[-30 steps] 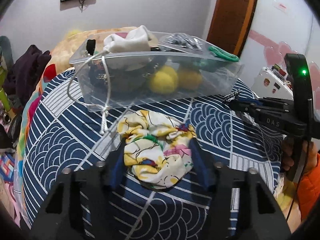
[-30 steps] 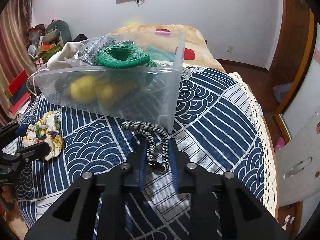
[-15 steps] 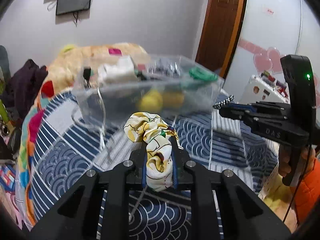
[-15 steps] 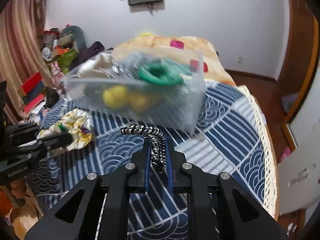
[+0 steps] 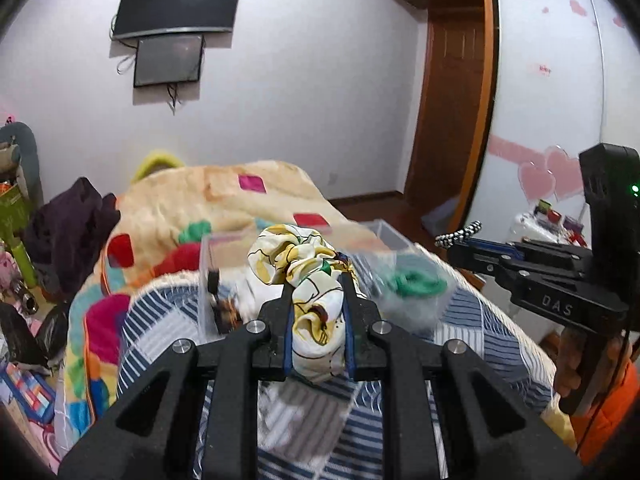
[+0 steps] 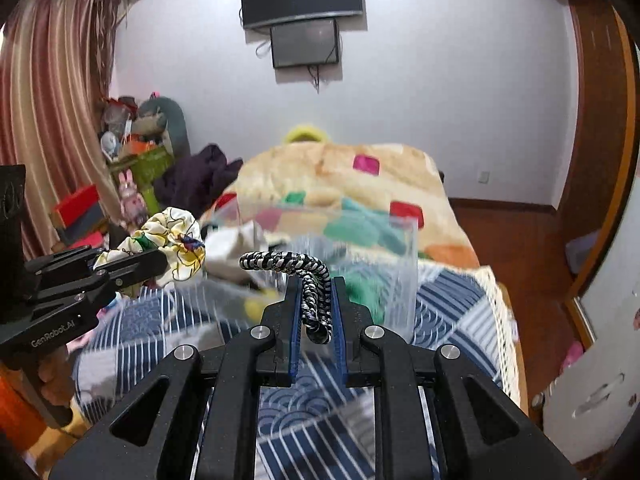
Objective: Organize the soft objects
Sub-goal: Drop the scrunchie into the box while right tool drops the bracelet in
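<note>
My left gripper (image 5: 316, 292) is shut on a yellow and white floral scrunchie (image 5: 308, 280) and holds it in the air in front of the clear plastic bin (image 5: 384, 232). It also shows in the right wrist view (image 6: 172, 240). My right gripper (image 6: 316, 296) is shut on a black and white braided hair tie (image 6: 296, 264), lifted before the bin (image 6: 404, 280); the tie's end shows in the left wrist view (image 5: 458, 236). The bin holds a green knitted ring (image 5: 416, 284), white cloth and yellow balls, all blurred.
The bin sits on a blue and white patterned cover (image 5: 480, 340) over a bed with a colourful blanket (image 5: 224, 200). Clutter stands at the left (image 6: 132, 168). A wooden door (image 5: 452, 112) and a white wardrobe (image 5: 552, 100) are on the right.
Both grippers have risen from the bed with their items. The left one closed on the scrunchie a second ago and lifted it; the views now tilt up toward the wall.
</note>
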Motion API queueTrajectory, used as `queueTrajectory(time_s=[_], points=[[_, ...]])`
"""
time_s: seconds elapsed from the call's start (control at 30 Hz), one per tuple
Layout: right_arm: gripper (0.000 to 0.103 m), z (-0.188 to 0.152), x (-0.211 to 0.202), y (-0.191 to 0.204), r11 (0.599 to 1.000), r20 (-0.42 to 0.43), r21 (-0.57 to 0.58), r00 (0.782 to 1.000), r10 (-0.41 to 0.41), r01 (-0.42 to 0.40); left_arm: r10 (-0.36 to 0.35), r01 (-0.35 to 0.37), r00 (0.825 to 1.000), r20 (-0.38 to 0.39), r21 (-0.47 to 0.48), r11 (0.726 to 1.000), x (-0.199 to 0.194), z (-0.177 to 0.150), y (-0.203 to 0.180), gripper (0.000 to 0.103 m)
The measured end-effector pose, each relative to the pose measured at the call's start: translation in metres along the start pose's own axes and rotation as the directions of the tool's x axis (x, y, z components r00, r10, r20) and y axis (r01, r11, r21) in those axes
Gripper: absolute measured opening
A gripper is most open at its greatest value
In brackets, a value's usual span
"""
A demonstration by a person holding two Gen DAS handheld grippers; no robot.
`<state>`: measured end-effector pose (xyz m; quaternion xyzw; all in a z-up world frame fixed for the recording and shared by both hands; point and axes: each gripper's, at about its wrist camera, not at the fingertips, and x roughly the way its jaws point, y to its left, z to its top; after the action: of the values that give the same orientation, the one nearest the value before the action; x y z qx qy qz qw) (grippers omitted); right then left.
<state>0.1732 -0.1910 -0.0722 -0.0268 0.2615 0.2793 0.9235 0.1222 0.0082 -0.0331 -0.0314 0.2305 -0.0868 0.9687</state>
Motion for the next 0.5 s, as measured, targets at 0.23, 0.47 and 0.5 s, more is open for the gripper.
queueTrajectory(time_s=[0.23, 0.47, 0.5], points=[[0.013, 0.016, 0.016, -0.001, 0.999, 0.030, 0.033, 1.000, -0.003, 0.002, 0.008, -0.008, 1.000, -0.010, -0.017, 1.000, 0.031, 0.012, 0.003, 0.018], [0.013, 0.018, 0.047, -0.002, 0.997, -0.026, 0.076, 1.000, 0.014, -0.012, 0.024, -0.025, 0.998, -0.066, -0.014, 1.000, 0.065, 0.007, 0.003, 0.018], [0.013, 0.018, 0.052, -0.002, 0.997, -0.038, 0.078, 0.999, 0.013, -0.010, 0.030, -0.031, 0.996, -0.080, -0.012, 0.999, 0.071, 0.005, 0.004, 0.018]])
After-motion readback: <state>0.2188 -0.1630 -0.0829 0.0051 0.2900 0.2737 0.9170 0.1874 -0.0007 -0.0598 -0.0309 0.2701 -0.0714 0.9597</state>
